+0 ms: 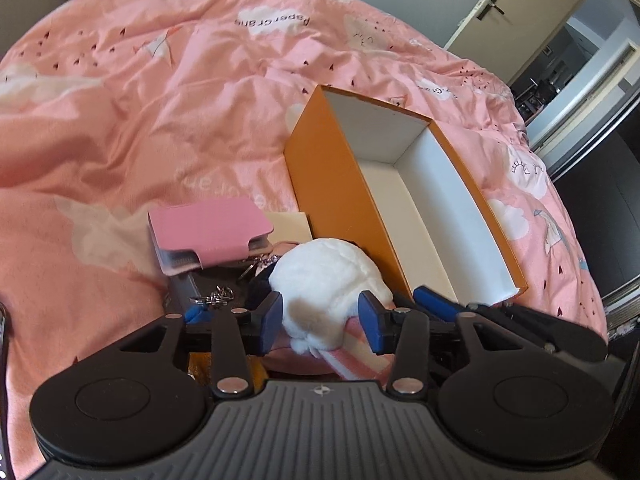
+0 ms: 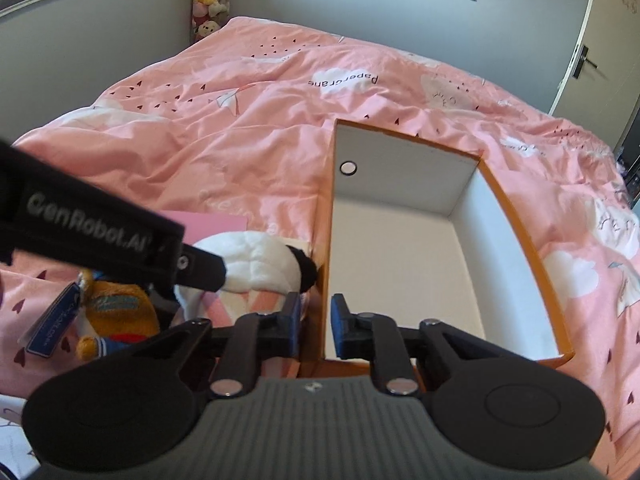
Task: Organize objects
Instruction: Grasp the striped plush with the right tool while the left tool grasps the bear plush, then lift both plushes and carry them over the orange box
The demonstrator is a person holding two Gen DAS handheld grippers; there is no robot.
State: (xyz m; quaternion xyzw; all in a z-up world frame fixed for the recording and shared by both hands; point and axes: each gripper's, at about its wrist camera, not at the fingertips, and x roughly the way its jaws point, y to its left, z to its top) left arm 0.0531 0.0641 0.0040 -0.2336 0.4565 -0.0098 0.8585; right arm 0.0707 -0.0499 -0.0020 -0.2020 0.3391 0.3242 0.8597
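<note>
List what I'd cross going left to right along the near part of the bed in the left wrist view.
Pink wallet → white plush toy, between the left gripper fingers → orange box, open with a white inside → right gripper at the box's near end.

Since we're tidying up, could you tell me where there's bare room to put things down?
The orange box is bare inside, its white floor bordered by four walls. The pink duvet lies open beyond the pink wallet. It is crowded left of the box: white plush toy, wallet, keyrings and yellow plush bunch together.
</note>
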